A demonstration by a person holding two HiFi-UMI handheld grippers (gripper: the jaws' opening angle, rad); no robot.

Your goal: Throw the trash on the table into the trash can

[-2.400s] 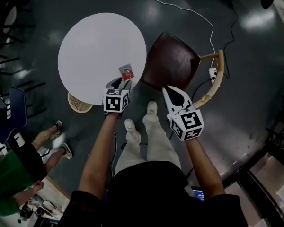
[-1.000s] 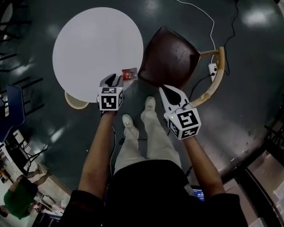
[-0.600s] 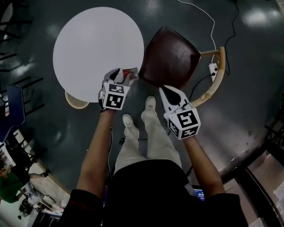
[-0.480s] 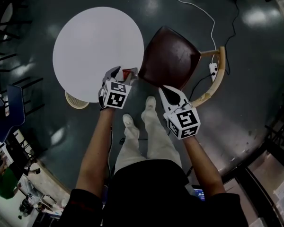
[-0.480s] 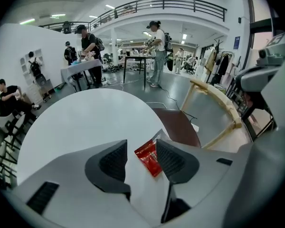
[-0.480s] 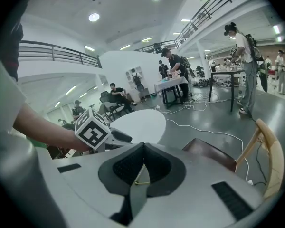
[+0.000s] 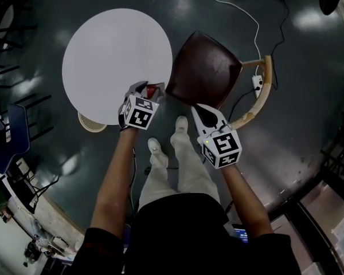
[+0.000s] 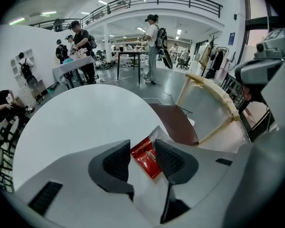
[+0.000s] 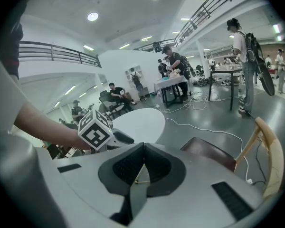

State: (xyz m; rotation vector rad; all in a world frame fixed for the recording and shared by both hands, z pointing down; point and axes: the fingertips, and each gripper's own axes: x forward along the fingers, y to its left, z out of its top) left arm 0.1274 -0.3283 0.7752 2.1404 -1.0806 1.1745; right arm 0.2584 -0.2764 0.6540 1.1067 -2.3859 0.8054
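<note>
A small red snack wrapper (image 7: 153,90) with a clear end lies at the near right edge of the round white table (image 7: 114,50). My left gripper (image 7: 148,88) points steeply down over it. Its jaws have just been opening. They now stand wide on either side of the wrapper (image 8: 146,156), which rests flat on the table (image 8: 80,122) with neither pad pressing on it. My right gripper (image 7: 198,107) hangs shut and empty in front of the chair, off the table. A beige woven trash can (image 7: 90,122) stands on the floor, half hidden under the table's near left rim.
A brown chair (image 7: 203,70) with a curved wooden back stands right of the table, close to the wrapper. A white cable (image 7: 218,2) runs across the dark floor to a power strip (image 7: 256,86). My legs and shoes (image 7: 183,128) are below the grippers. Several people stand beyond the table.
My left gripper has rolled and shifted right to the wrapper, and its jaws have opened so that the wrapper now lies between them. The right gripper has stayed still.
</note>
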